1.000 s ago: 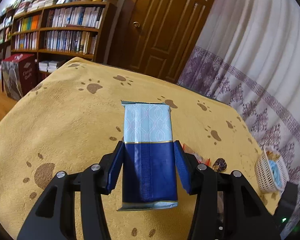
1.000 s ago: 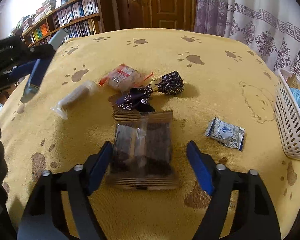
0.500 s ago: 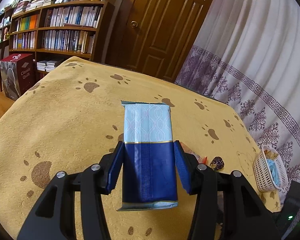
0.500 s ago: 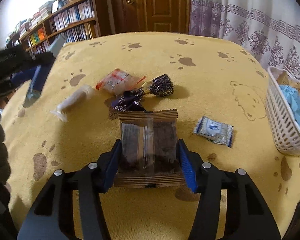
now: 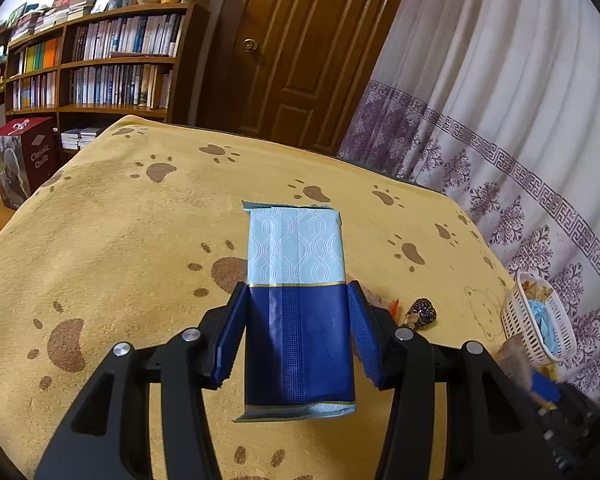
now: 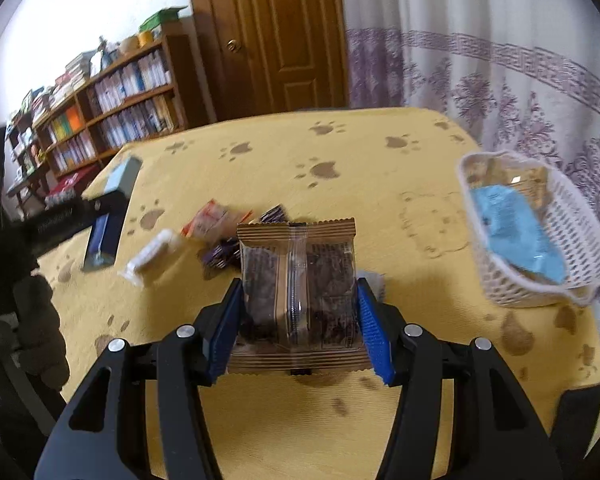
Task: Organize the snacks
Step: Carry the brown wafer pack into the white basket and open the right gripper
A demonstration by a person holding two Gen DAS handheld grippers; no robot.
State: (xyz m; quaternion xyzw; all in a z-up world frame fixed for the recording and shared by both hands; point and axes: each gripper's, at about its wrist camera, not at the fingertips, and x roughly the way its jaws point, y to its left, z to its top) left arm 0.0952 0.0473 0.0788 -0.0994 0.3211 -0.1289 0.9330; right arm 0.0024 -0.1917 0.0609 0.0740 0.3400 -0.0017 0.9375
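Right gripper (image 6: 298, 320): we clamp pads on brown snack pack (image 6: 296, 288), lifted off yellow cloth (image 6: 340, 152), prob. bound for white basket (image 6: 540, 248) at right, which already has pkts. Left gripper (image 5: 296, 336): we pinch blue wafer pack (image 5: 298, 308) likewise, held clear of cloth. Loose snacks (image 6: 204, 224) wait mid-table.

Clamped blue pack (image 5: 298, 312), brown packet (image 6: 298, 284)

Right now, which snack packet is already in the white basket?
The light blue packet, lying inside the white basket. The other snacks are on the yellow cloth or held in tongs.
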